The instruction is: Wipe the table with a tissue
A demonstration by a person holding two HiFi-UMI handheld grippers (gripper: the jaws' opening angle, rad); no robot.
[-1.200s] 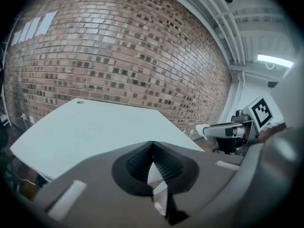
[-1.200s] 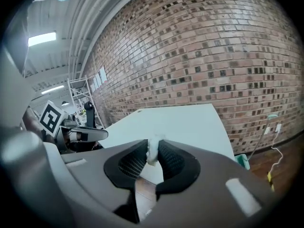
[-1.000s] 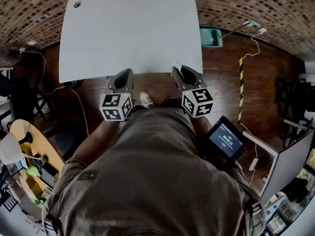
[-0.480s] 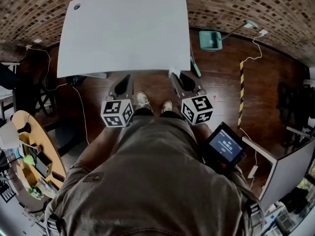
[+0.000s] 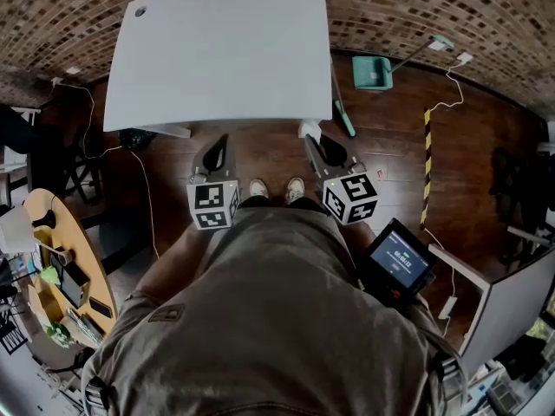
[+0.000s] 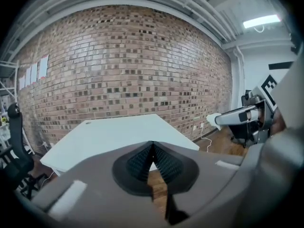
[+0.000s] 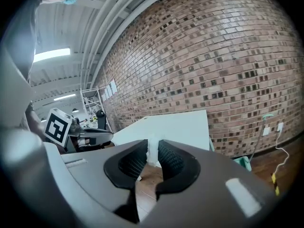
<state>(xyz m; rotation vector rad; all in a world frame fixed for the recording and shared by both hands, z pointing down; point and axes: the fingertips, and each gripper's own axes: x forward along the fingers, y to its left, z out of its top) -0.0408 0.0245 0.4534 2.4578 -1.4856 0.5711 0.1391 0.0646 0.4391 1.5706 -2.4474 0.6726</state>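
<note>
A bare white table (image 5: 221, 50) stands ahead of me against the brick wall, and it also shows in the left gripper view (image 6: 118, 137). My right gripper (image 5: 310, 134) hovers just off the table's near right corner, shut on a small white tissue (image 7: 153, 153) pinched between its pads. The tissue pokes out as a white tuft (image 5: 306, 129) in the head view. My left gripper (image 5: 217, 142) hangs short of the table's near edge, jaws pressed together with nothing between them. Both grippers are over the wooden floor, not over the tabletop.
A teal dustpan with a long handle (image 5: 373, 69) lies on the floor right of the table. A green-handled tool (image 5: 342, 116) leans by the table's right corner. Cables (image 5: 139, 189) run over the floor at left, and a cluttered round table (image 5: 61, 293) stands at far left.
The person has stepped back from the table, so both grippers now sit farther from its near edge. The shoes have come into view between the grippers.
</note>
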